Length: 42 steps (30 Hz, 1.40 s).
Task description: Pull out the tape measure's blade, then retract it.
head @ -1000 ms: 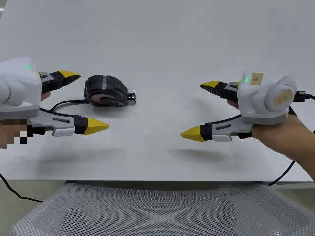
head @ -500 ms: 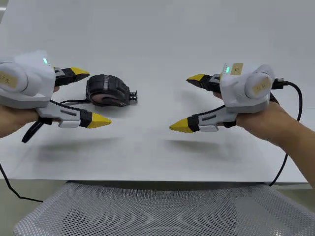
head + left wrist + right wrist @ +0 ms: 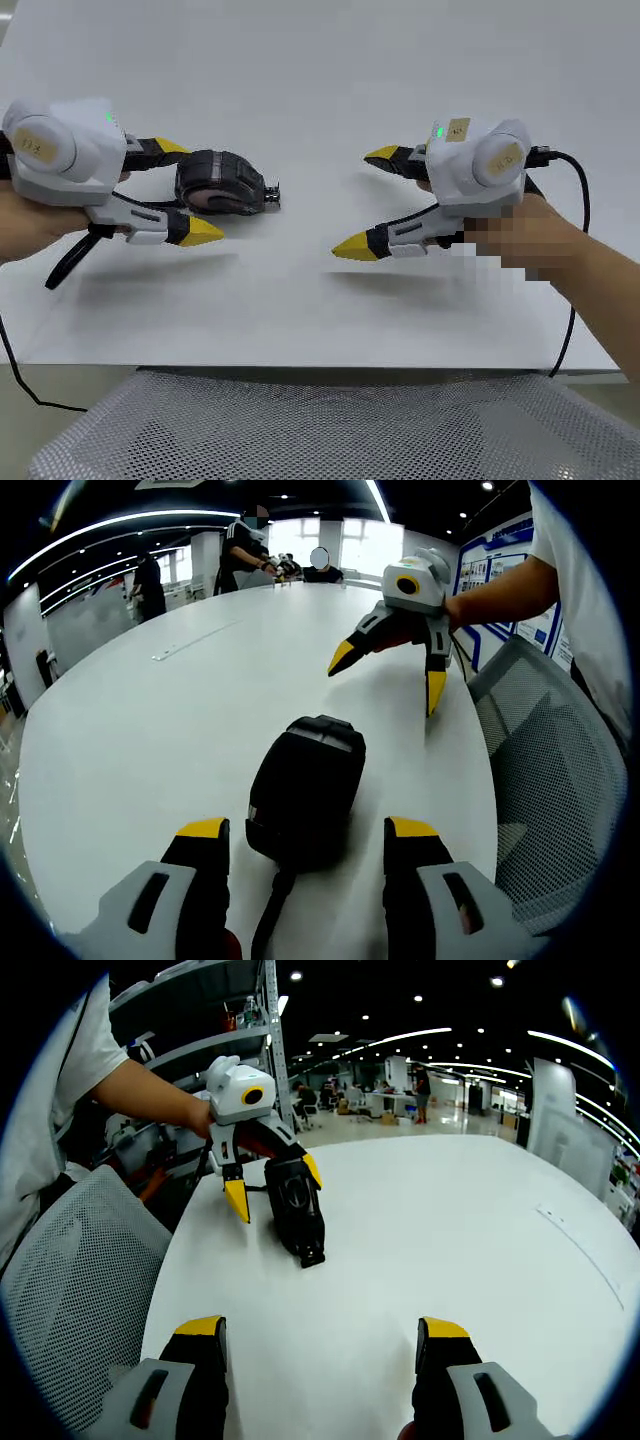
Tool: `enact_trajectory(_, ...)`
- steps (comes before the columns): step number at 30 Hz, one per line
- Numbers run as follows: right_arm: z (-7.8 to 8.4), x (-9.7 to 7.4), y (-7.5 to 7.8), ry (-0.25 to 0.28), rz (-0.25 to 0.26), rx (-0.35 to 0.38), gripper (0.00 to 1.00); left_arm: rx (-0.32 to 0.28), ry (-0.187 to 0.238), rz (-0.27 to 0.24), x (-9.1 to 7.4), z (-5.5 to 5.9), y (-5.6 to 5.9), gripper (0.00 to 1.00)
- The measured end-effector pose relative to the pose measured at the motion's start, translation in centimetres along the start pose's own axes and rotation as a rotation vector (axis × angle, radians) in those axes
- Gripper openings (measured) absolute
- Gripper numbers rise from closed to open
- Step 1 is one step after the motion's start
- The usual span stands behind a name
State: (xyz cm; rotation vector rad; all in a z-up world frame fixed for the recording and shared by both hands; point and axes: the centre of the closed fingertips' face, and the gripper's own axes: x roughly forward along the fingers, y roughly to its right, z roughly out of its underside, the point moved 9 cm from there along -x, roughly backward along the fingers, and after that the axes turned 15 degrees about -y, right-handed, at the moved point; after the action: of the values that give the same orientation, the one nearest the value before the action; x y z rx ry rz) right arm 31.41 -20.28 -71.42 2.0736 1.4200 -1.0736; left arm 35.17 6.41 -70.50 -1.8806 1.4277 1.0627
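- Two handheld grippers and one tape measure, logged on a white table (image 3: 320, 80).
- Tape measure (image 3: 218, 184): black case, lying on the table at the person's left. Its blade is wound in, and the hook (image 3: 268, 196) sits at the case's mouth, pointing towards the right gripper.
- Left gripper (image 3: 192, 190): white body, black fingers (image 3: 203, 880) with yellow tips, held in a hand. The fingers are spread wide, one on each side of the tape measure's rear end. In the left gripper view a narrow strip of table shows between each finger and the case, so nothing is clamped.
- Right gripper (image 3: 360, 202): same make, held in the other hand, well apart from the tape measure and pointing at its hook end. Its fingers (image 3: 198, 1332) are spread wide, with bare table between them, and hold nothing.
- Cable (image 3: 575, 300): black, running from the right gripper's rear past the table's near edge.
- Mesh chair (image 3: 300, 430): grey, just beneath the table's near edge.
- People (image 3: 245, 550): several at the far end of the table, seen in the left gripper view.
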Motion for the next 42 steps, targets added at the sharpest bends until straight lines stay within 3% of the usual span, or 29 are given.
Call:
enact_trajectory(11,-0.3,0.6,0.0,0.002,-0.012,-0.002,0.75,0.053,-0.013,0.008,0.3,-0.2,-0.3,0.38)
enact_trajectory(19,-0.3,1.1,0.1,0.001,-0.017,-0.005,0.73,0.067,-0.016,0.002,0.4,-0.3,-0.8,0.31)
enact_trajectory(22,-0.4,1.1,0.2,0.003,-0.015,-0.008,0.72,0.095,-0.032,-0.010,0.4,-0.3,-0.9,0.30)
enact_trajectory(27,-0.5,1.5,0.2,0.004,-0.017,-0.015,0.69,0.077,-0.038,0.009,0.5,-0.4,-0.9,0.29)
enact_trajectory(42,-1.8,4.0,0.3,0.025,-0.020,-0.088,0.49,0.070,-0.056,0.028,0.5,-0.4,-1.0,0.28)
